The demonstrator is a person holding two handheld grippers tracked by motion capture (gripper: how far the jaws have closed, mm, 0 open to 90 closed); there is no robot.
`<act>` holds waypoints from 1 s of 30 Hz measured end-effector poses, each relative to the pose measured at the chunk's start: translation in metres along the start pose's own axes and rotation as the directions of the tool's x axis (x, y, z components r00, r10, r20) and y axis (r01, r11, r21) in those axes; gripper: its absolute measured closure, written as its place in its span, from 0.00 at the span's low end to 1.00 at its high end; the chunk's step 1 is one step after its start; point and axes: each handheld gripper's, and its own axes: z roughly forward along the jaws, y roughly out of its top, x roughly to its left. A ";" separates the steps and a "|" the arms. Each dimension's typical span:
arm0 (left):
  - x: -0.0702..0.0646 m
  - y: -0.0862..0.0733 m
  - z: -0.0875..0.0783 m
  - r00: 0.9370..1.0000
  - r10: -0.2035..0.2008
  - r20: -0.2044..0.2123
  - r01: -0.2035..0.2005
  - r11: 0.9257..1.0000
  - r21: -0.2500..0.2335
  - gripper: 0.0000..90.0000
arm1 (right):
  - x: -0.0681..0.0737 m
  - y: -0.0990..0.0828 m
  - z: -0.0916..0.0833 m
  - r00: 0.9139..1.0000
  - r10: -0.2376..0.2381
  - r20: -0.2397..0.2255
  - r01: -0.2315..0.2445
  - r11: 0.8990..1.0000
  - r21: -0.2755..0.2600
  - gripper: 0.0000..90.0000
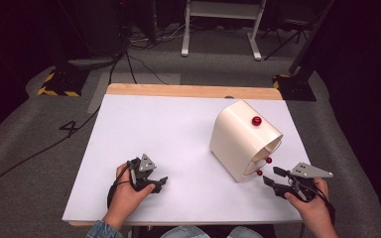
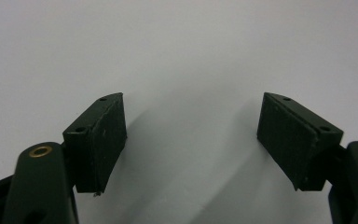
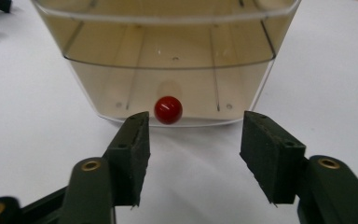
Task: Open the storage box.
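Drawer unit w/ red knobs at 3 o'clock on bench. Right hand-held gripper jaws apart, facing lowest knob. Left hand-held gripper at 7 o'clock, jaws apart, nothing between.

white table, grey carpet, floor cables

Both grippers held low, fingers apart.
Left gripper and right gripper each hand-held, gripping nothing.
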 end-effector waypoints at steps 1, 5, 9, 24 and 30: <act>0.000 0.000 0.000 1.000 -0.002 0.001 0.002 1.000 -0.001 0.27 | 0.000 -0.002 0.004 1.000 0.003 0.002 -0.003 1.000 0.003 0.54; 0.000 0.000 0.000 1.000 0.001 -0.002 -0.001 1.000 -0.001 0.27 | 0.002 -0.006 0.016 1.000 0.007 -0.025 -0.007 1.000 0.006 0.63; 0.000 0.000 0.000 1.000 0.002 -0.004 -0.002 1.000 0.000 0.27 | 0.012 -0.005 0.018 0.999 -0.020 -0.025 0.019 0.999 -0.030 0.72; 0.000 0.000 0.000 1.000 0.001 -0.003 -0.001 1.000 0.000 0.27 | 0.014 -0.011 0.016 1.000 0.012 -0.021 -0.014 0.996 -0.084 0.83; 0.000 0.000 0.000 1.000 0.001 0.000 -0.001 1.000 0.001 0.27 | 0.015 -0.016 0.003 0.999 0.024 -0.023 -0.026 0.996 -0.091 0.82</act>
